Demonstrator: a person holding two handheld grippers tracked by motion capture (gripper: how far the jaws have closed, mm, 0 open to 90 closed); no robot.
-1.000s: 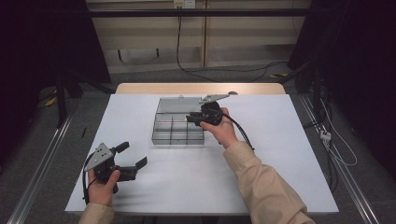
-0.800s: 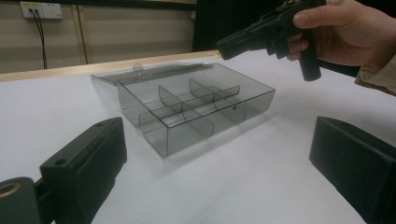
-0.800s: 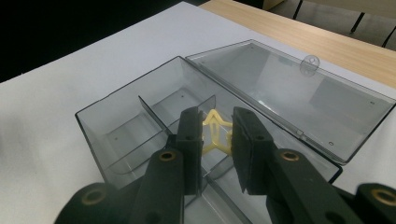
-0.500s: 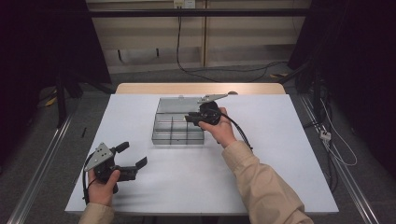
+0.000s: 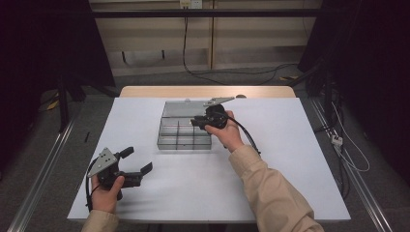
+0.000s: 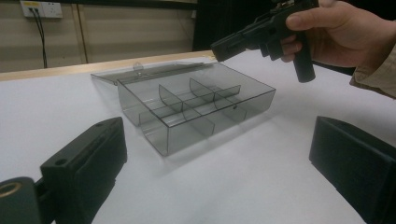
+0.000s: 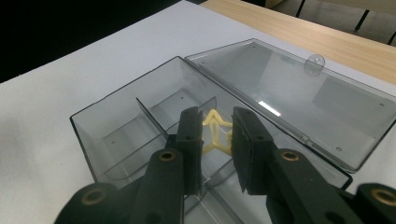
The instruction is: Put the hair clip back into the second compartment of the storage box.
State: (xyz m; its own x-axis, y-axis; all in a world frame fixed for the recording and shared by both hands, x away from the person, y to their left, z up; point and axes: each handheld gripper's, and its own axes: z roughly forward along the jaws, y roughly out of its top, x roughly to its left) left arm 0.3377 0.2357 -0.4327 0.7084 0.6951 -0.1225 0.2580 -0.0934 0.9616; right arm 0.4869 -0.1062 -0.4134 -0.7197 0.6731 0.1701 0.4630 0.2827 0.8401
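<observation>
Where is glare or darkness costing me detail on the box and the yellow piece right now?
Right gripper view: a bright reflection streaks the open lid, yet the yellow piece in the right gripper reads clearly. Left gripper view: the smoky box is sharp, its own near jaws soft. High view: dim, dark surroundings, small box.

White table (image 5: 290,159) w/ clear smoky compartment box (image 5: 179,137) on it, lid (image 7: 299,88) flat behind

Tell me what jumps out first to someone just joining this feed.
The clear divided box at the table's middle, its lid folded flat open behind it. Over its compartments the right gripper holds a small yellow star-shaped piece between its jaws. The left gripper rests open at the near left of the white table.
</observation>
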